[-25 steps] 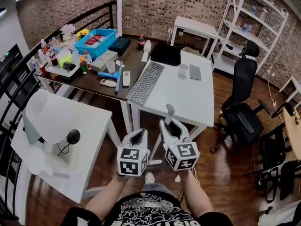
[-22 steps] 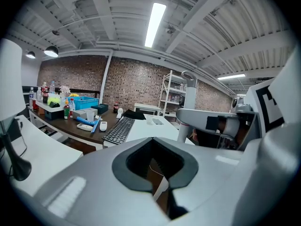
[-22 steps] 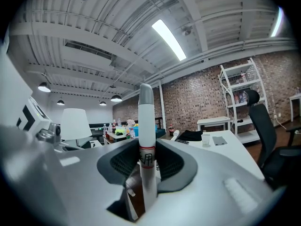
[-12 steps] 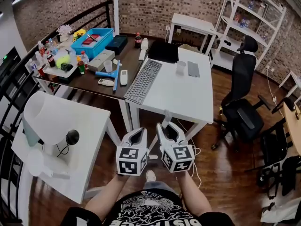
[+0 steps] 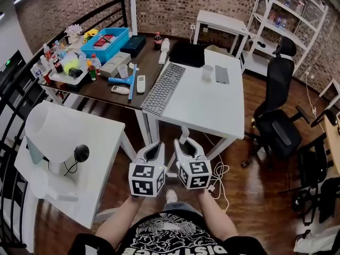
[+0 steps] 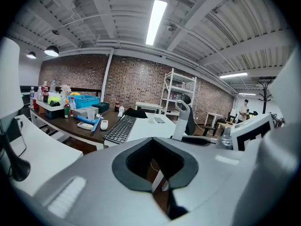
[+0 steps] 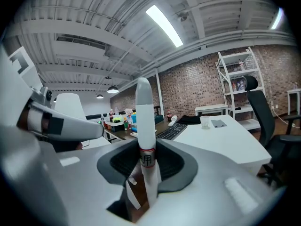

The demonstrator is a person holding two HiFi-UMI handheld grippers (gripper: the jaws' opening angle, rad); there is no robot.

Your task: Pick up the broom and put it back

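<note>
The right gripper (image 5: 187,145) is clamped on the white broom handle (image 7: 145,119), which stands upright between its jaws and rises above them, just in front of the near edge of the white desk (image 5: 212,108). The left gripper (image 5: 154,149) sits just beside it, jaws closed together with nothing between them.

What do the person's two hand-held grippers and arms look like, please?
The left hand-held gripper and the right hand-held gripper look alike: light grey plastic shells with dark grey padded jaws that taper towards the tips. Each carries a white cube with black square markers at its rear. The forearms are bare, and the person wears a black T-shirt with white print.
</note>
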